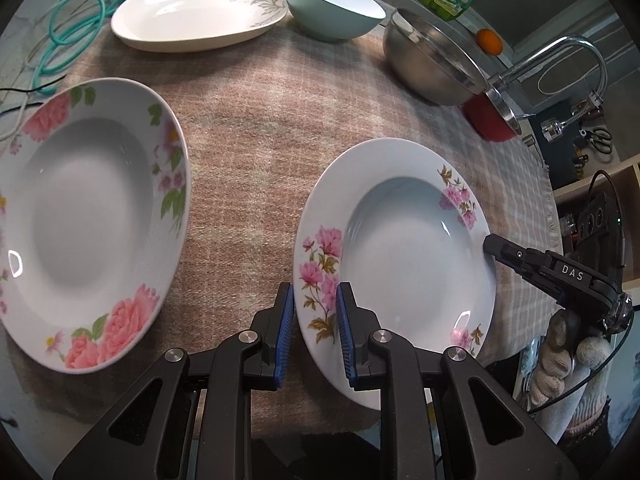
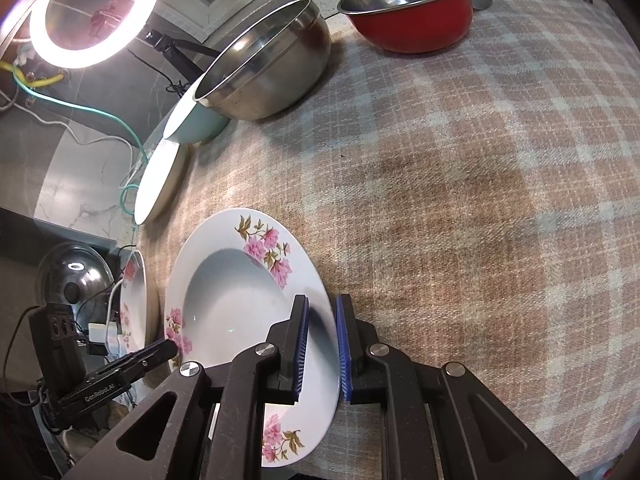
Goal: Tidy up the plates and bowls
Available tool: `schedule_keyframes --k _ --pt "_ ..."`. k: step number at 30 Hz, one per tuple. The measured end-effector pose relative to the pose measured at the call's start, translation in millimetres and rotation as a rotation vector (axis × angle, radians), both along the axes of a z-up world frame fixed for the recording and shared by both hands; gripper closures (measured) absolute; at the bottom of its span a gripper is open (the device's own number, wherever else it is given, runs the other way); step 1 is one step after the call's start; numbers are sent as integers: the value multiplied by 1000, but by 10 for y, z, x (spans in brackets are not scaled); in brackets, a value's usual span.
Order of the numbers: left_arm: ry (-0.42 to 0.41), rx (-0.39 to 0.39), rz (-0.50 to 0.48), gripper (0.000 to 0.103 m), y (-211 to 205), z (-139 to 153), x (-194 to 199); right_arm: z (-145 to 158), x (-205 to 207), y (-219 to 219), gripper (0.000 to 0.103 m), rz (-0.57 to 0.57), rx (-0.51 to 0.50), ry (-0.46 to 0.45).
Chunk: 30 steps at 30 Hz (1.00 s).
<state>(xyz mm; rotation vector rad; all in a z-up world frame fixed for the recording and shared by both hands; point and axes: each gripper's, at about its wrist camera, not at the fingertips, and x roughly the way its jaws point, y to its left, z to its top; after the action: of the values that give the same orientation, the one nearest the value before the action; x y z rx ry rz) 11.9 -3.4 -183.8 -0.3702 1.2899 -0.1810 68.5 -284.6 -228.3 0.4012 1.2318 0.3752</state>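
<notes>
The left gripper (image 1: pixel 313 336) straddles the near-left rim of the pink-flowered plate (image 1: pixel 400 256), its blue pads (image 1: pixel 285 332) closed on that rim. The right gripper (image 2: pixel 322 348) pinches the opposite rim of the same plate, one pad inside the rim and one outside. The plate sits on the checked cloth (image 1: pixel 260 128), between both grippers. To its left lies a rose-patterned plate (image 1: pixel 84 220), well apart. Farther back stand a cream oval dish (image 1: pixel 196 12) and a pale blue bowl (image 1: pixel 334 8), near each other. A steel bowl (image 2: pixel 268 64) and a red bowl (image 2: pixel 412 8) stand beyond on the cloth.
</notes>
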Motion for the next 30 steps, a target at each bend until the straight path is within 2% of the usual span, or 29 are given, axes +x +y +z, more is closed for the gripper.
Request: schedule_keyframes --k 11,18,30 --pt "-82 23 25 84 179 276 -106 340 -36 110 88 3 -77 -107" --pt "-110 14 119 84 546 382 -237 538 -83 397 88 48 -78 -165" --pt "-112 9 275 84 1246 361 -473 689 -113 943 88 106 13 -232"
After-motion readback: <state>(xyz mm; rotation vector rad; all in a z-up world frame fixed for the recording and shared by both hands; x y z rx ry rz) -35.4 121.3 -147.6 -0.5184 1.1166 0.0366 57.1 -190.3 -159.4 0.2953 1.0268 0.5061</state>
